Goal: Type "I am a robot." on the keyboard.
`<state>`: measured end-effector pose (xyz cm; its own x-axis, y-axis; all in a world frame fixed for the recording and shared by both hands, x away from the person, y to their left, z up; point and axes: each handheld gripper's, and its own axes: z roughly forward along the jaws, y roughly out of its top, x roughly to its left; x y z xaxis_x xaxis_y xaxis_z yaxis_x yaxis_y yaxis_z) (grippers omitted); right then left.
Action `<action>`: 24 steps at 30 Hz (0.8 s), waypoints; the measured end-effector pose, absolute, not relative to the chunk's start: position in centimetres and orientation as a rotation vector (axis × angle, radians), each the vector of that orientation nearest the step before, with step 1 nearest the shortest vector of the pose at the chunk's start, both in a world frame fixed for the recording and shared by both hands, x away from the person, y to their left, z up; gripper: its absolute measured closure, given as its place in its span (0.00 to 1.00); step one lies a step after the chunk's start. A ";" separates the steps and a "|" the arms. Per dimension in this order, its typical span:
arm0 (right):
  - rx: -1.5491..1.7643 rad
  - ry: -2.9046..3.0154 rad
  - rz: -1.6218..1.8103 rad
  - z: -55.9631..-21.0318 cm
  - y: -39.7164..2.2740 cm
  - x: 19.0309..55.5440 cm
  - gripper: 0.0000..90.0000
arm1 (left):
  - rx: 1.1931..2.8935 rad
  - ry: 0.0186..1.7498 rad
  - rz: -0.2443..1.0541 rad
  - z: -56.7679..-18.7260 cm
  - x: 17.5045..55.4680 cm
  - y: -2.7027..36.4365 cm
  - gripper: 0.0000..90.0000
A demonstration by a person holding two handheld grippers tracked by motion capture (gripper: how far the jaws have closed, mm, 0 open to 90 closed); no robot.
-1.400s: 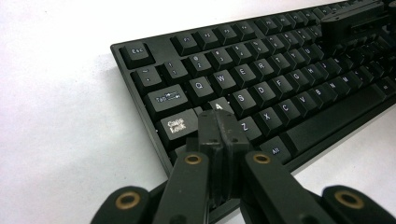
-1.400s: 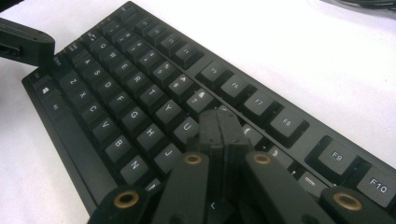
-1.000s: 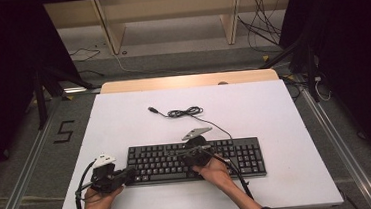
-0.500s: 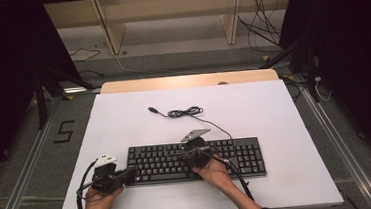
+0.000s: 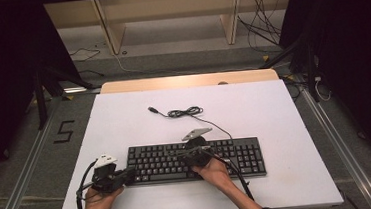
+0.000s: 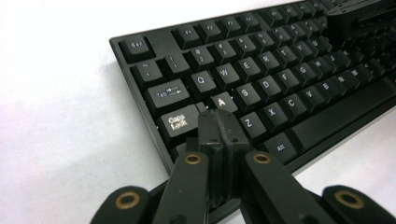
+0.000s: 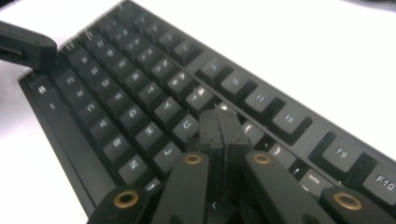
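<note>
— Where was everything, left to right?

— The left gripper [image 5: 129, 175] sat at the keyboard's [image 5: 238, 156] left end, fingers clenched on nothing, tips over the keys near Caps Lock [image 6: 178, 121]. The keyboard lay near the front of the white worktop [image 5: 274, 107], its cable [image 5: 184, 112] coiled behind it. The right gripper [image 5: 181, 155] hung over the middle keys, fingers also clenched and empty.

— What could have gone wrong?

— I'd guess a wrong key. The clenched tips looked about as wide as one key, so a slightly off press might have caught a neighbour. A slanted push might also have slid the keyboard across the worktop.
</note>
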<state>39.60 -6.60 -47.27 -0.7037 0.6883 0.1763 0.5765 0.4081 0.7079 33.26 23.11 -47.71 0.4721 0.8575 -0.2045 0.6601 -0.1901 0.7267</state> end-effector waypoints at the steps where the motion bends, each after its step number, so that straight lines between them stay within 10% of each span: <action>1: 1.138 2.510 1.196 -47.1 -6.7 39.6 0.98 | 1.919 1.263 0.317 -47.7 33.2 23.1 0.99; 24: 1.119 2.491 1.353 -45.6 -7.6 39.1 0.73 | 1.802 1.176 0.295 -46.7 32.5 23.1 0.70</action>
